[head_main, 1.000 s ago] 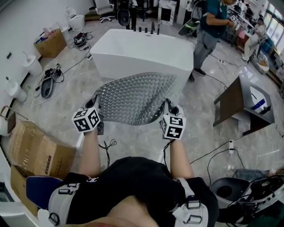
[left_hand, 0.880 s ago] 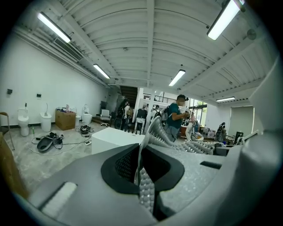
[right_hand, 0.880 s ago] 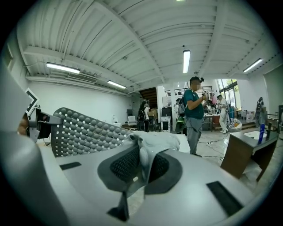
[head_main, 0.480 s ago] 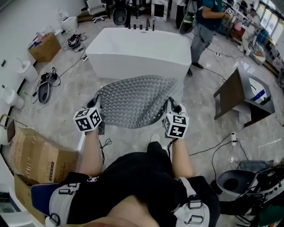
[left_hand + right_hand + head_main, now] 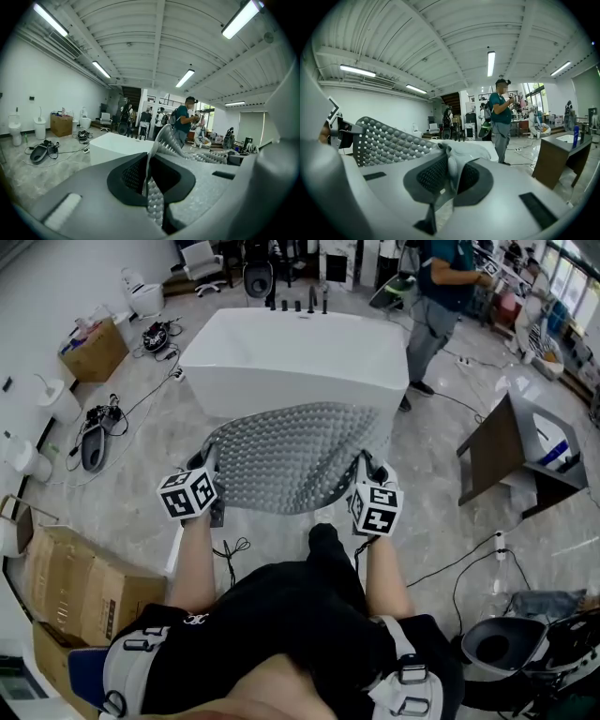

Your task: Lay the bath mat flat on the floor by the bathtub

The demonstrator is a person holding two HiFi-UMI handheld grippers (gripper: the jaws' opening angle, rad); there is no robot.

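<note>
A grey bath mat [image 5: 286, 454] covered in small round suction bumps hangs spread in the air between my two grippers, just in front of the white bathtub [image 5: 295, 357]. My left gripper [image 5: 208, 471] is shut on the mat's left near corner; in the left gripper view the mat's edge [image 5: 151, 187] runs pinched between the jaws. My right gripper [image 5: 364, 471] is shut on the right near corner, where the mat [image 5: 389, 138] bunches in the jaws [image 5: 449, 173]. The mat sags slightly in the middle above the marble floor.
Cardboard boxes [image 5: 80, 577] lie at the lower left. Cables and a device [image 5: 94, 432] trail on the floor left of the tub. A dark cabinet [image 5: 520, 460] stands at right. A person [image 5: 441, 306] stands behind the tub's right end. A toilet bowl [image 5: 492, 643] sits at lower right.
The mat stays held at both corners with little shift. The view has moved a bit nearer the tub, and a dark foot now shows below the mat.
</note>
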